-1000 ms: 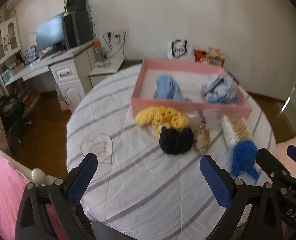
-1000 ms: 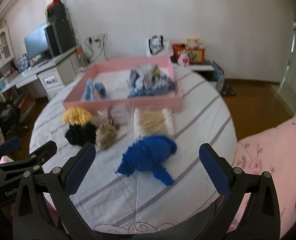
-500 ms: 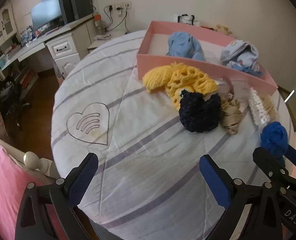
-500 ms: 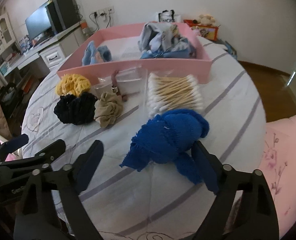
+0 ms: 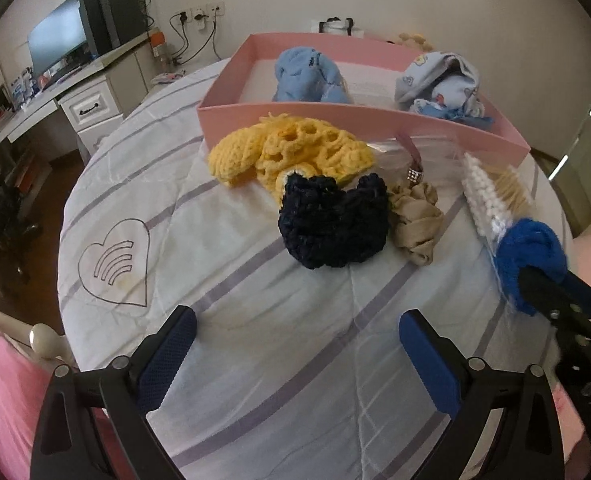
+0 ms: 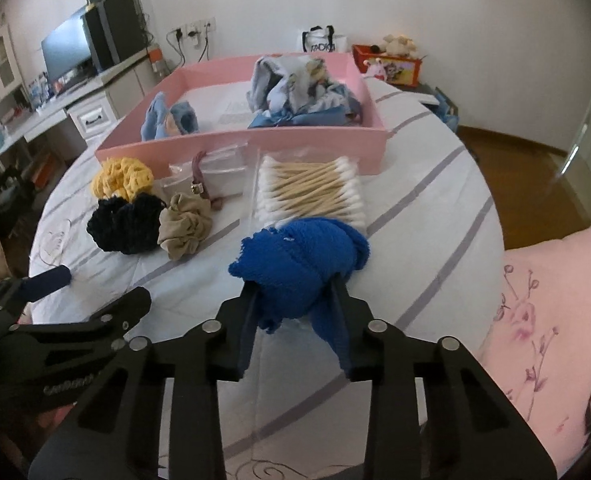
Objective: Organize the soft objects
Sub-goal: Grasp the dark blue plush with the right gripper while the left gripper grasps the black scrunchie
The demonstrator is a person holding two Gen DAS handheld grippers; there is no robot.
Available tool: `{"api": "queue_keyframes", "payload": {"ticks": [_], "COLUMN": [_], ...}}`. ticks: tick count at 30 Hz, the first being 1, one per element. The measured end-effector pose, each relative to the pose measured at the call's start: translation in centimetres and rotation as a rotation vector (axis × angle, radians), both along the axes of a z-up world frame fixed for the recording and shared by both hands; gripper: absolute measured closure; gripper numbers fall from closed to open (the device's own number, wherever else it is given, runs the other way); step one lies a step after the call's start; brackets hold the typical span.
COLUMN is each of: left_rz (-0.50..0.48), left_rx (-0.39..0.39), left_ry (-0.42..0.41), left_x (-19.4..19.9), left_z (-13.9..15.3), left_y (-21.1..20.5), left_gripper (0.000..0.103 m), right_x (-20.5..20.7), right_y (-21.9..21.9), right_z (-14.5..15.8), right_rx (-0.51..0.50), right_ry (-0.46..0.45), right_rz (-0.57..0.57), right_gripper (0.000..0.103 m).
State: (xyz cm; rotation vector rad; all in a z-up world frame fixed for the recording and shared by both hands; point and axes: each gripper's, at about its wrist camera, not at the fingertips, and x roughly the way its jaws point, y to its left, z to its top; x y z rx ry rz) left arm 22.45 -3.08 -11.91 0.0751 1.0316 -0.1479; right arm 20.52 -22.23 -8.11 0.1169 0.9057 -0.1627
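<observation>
Soft daylight from the right, fisheye-warped edges, slight blur.

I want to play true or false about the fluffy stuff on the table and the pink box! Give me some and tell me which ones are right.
1. The right gripper has the blue knitted thing between its fingers. True; its jaws are closing on it.
2. The pink box is empty. False: light blue cloth items lie inside.
3. The left gripper is holding the yellow knitted thing. False: it is open, with nothing between its fingers.
4. The dark navy knitted thing lies beside the beige scrunchie. True.
5. The cotton swabs are inside the pink box. False: they lie on the tablecloth in front of it.
</observation>
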Motion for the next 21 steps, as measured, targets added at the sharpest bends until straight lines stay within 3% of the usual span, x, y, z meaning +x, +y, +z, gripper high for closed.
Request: {"api": "queue_keyframes", "payload": {"ticks": [9,21], "left_rz": [0.033,0.074], "left_rx": [-0.006,-0.075], "left_ry": [-0.022,0.020], "left_x": [1.1,4.4], "left_z": [1.7,0.5], "left_y": [-0.5,-0.4], "left_gripper": [0.003,0.004], "right_x": [-1.0,0.0], "right_y": [-2.6,-5.0], "right_z": [2.5,3.9], "right_rx": [0.022,0.053], "right_ry": [-0.091,-0.147], "right_rz": [-0.023,-0.051], "right_gripper": [0.085,0.088]}}
